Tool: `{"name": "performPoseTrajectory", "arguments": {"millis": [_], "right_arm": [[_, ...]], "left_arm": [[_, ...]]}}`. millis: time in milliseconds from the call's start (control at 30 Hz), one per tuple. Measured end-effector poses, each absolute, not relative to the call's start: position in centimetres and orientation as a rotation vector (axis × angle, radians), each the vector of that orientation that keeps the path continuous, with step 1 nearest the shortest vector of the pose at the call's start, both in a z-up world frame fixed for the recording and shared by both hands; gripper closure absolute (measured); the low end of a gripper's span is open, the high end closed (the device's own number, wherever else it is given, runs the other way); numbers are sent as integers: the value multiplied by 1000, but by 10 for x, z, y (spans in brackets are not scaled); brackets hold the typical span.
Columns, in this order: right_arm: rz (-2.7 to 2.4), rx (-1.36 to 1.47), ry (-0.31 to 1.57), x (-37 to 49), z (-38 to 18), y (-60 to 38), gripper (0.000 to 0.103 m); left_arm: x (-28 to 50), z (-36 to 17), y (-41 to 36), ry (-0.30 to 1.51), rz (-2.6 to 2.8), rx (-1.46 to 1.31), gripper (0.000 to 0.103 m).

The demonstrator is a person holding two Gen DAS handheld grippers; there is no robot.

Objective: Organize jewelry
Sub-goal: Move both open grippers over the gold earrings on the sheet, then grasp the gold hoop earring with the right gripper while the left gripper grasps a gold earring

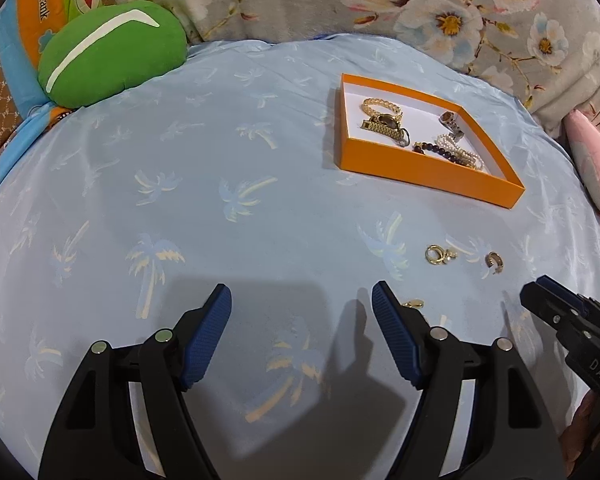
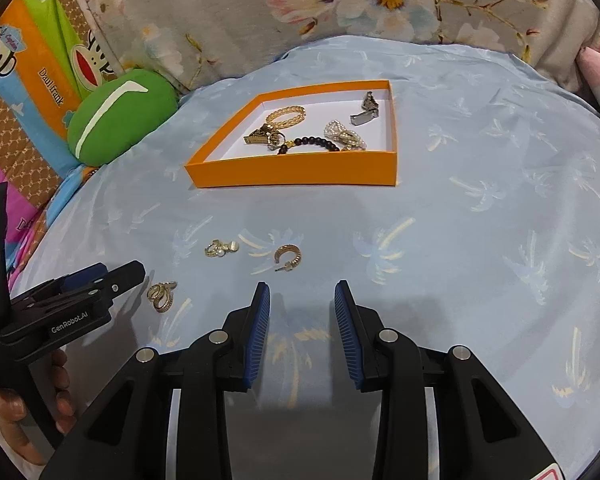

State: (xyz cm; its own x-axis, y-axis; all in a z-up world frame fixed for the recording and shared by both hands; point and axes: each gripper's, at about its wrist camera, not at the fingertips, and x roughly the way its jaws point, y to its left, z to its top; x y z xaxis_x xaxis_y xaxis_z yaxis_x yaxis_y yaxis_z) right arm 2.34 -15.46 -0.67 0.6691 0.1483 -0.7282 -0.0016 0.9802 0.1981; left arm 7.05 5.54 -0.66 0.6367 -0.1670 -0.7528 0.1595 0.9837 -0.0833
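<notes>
Pale blue palm-print satin bedspread [image 2: 480, 240]: glossy, soft, likely slippery; small pieces may slide or sink when pressed.

Shallow orange cardboard tray with white floor [image 2: 296, 168]: sits mid-bed, far side of the loose pieces. Holds gold chain bracelet [image 2: 286, 114], dark bead bracelet [image 2: 312, 143], pearl strand [image 2: 346, 134], among others.

Left gripper [image 1: 302, 300]: jaws wide apart, nothing between them. Right gripper [image 2: 302, 292]: jaws apart, also empty. Both hover low over the cloth.

Still outside tray, on cloth between grippers and tray:
- cluster of gold rings [image 2: 162, 295], just beside the left gripper's tip
- ribbed gold hoop earring with post [image 2: 287, 257], near the right gripper
- small gold earring with pale stones [image 2: 220, 248]

Judgement: all light, rigid, smooth metal, thin-profiled. Hoop best pinched across its ribbed band, avoiding the post, which could bend. Ring cluster may separate on lifting.
</notes>
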Motion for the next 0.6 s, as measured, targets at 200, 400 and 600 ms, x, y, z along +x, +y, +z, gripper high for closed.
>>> {"name": "performPoseTrajectory", "arguments": {"millis": [200, 400, 600], "right_arm": [[86, 184, 860, 42, -9, -148, 75], [62, 179, 895, 60, -14, -147, 83], [45, 135, 898, 64, -14, -140, 87]], "left_arm": [[66, -6, 53, 857, -213, 0, 33], [62, -5, 49, 846, -237, 12, 33], [62, -5, 48, 849, -255, 7, 33]]}}
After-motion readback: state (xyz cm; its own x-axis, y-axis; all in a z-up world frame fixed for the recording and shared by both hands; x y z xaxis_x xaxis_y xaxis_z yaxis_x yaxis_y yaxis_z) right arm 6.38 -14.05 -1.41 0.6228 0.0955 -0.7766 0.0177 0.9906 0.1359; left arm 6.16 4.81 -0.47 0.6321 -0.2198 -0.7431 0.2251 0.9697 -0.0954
